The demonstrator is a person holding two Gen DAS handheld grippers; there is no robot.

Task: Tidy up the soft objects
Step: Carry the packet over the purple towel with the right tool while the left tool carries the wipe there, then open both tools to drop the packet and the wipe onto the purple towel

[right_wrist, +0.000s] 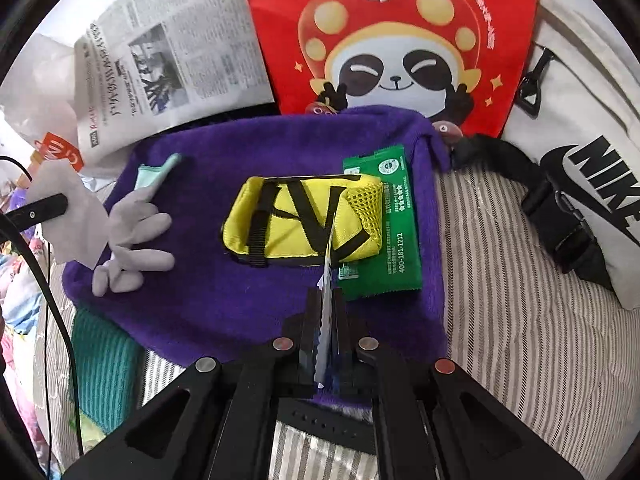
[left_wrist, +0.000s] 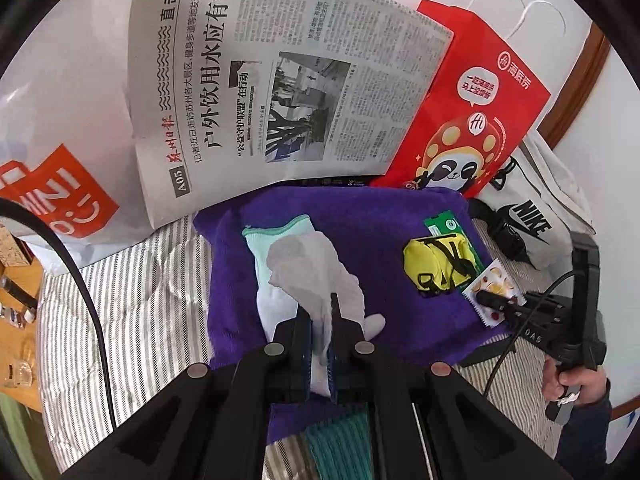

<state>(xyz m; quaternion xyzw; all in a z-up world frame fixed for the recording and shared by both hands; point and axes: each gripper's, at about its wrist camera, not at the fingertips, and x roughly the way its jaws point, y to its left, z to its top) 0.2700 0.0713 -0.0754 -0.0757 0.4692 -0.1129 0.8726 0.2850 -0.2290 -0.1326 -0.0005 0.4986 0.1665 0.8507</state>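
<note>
Now clamped: left gripper (left_wrist: 322,320) fingers pinched together on a crumpled white tissue (left_wrist: 316,268), held over a pale glove (right_wrist: 132,236) with mint cuff at nine o'clock on the purple towel (left_wrist: 360,216). Likewise clamped: right gripper (right_wrist: 329,312) fingers tight on a flat, serrated-edged snack sachet (left_wrist: 494,284), seen edge-on just above the yellow pouch (right_wrist: 304,220). Beside the pouch at three o'clock, partly under it, a green packet (right_wrist: 384,240). At twelve o'clock beyond the towel, a newspaper (left_wrist: 280,80) and red panda bag (left_wrist: 476,112); underneath, striped bedding (left_wrist: 120,300).
</note>
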